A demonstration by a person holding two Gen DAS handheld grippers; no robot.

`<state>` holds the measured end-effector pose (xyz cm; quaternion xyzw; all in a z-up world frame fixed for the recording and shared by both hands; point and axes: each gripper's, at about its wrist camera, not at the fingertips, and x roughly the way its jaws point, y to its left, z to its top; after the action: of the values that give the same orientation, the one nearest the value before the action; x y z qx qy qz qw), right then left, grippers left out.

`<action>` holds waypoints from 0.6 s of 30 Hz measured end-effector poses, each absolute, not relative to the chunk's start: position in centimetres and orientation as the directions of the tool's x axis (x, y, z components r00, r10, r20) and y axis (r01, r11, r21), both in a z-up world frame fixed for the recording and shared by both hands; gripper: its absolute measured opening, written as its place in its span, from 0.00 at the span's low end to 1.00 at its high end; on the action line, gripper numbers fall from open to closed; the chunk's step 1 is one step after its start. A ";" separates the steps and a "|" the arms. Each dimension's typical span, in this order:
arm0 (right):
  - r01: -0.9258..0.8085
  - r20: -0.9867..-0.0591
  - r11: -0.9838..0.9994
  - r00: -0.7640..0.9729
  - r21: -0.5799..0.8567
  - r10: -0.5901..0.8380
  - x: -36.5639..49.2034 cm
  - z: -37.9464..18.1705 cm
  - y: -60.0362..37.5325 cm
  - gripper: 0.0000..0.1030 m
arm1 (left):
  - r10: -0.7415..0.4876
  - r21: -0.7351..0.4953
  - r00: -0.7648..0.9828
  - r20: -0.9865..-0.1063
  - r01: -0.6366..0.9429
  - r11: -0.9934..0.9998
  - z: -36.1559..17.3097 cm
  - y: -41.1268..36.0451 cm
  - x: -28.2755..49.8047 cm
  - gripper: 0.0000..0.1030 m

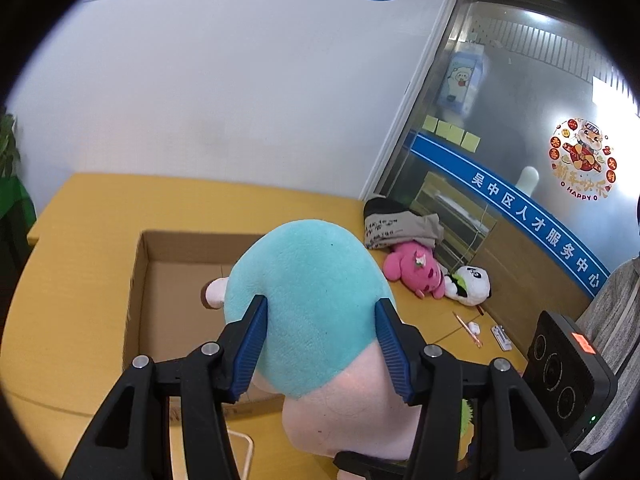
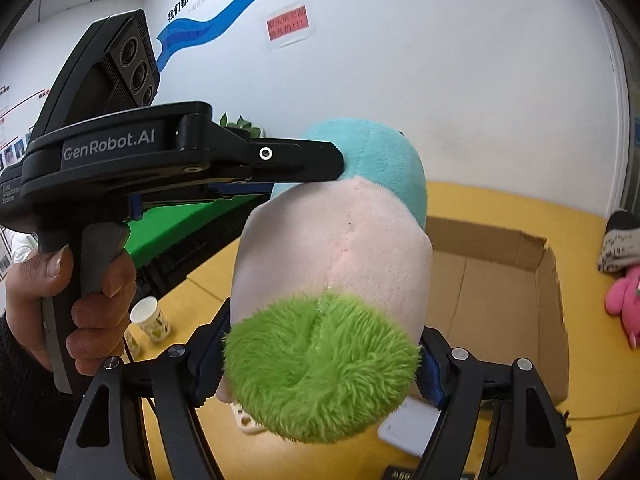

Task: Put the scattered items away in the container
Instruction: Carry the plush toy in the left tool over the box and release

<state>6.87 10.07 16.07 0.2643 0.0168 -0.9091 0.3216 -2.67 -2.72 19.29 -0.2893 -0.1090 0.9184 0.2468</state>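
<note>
Left wrist view: the left hand-held gripper (image 1: 320, 344) clamps its blue pads (image 1: 252, 344) on the teal end of a large plush toy (image 1: 308, 292), held above the yellow tabletop (image 1: 80, 216). Just ahead and below sits the open cardboard box (image 1: 138, 280). Further right of it lie a pink plush (image 1: 414, 270) and a panda plush (image 1: 472, 284) (touching each other). The right hand-held gripper (image 2: 320, 356) squeezes the same toy at its pink body, by the green fuzzy tuft (image 2: 320, 368); a hand (image 2: 60, 304) grips the other gripper's handle.
</note>
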 end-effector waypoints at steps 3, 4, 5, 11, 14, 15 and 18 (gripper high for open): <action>0.597 -0.474 -0.786 -0.651 0.161 -0.592 5.2 17.2 9.8 0.78 | 0.515 -0.334 -0.718 -0.468 -0.396 -0.855 20.6 -3.2 -4.1 0.51; 0.597 -0.472 -0.785 -0.651 0.164 -0.594 4.7 17.5 9.6 0.77 | 0.517 -0.332 -0.719 -0.465 -0.399 -0.854 21.0 -3.4 -4.5 0.51; 0.598 -0.468 -0.785 -0.653 0.165 -0.595 4.1 17.9 9.4 0.77 | 0.517 -0.331 -0.721 -0.461 -0.402 -0.854 21.3 -3.7 -5.0 0.51; 0.603 -0.458 -0.774 -0.643 0.191 -0.614 0.2 19.3 8.0 0.77 | 0.513 -0.319 -0.731 -0.451 -0.405 -0.857 22.4 -5.0 -8.8 0.51; 0.604 -0.460 -0.759 -0.616 0.244 -0.639 -2.2 19.0 7.6 0.77 | 0.512 -0.315 -0.721 -0.467 -0.405 -0.858 22.2 -5.7 -10.9 0.51; 0.600 -0.465 -0.756 -0.608 0.262 -0.643 -3.0 18.9 7.4 0.77 | 0.508 -0.312 -0.717 -0.477 -0.403 -0.861 21.9 -5.9 -11.8 0.51; 0.584 -0.488 -0.765 -0.601 0.272 -0.633 -5.4 17.8 6.4 0.77 | 0.508 -0.322 -0.702 -0.499 -0.394 -0.861 20.6 -6.7 -14.4 0.51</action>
<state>-5.40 6.45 17.80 0.2889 -0.0424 -0.8938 0.3404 -14.38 -6.73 20.62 -0.2974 -0.0961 0.9176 0.2457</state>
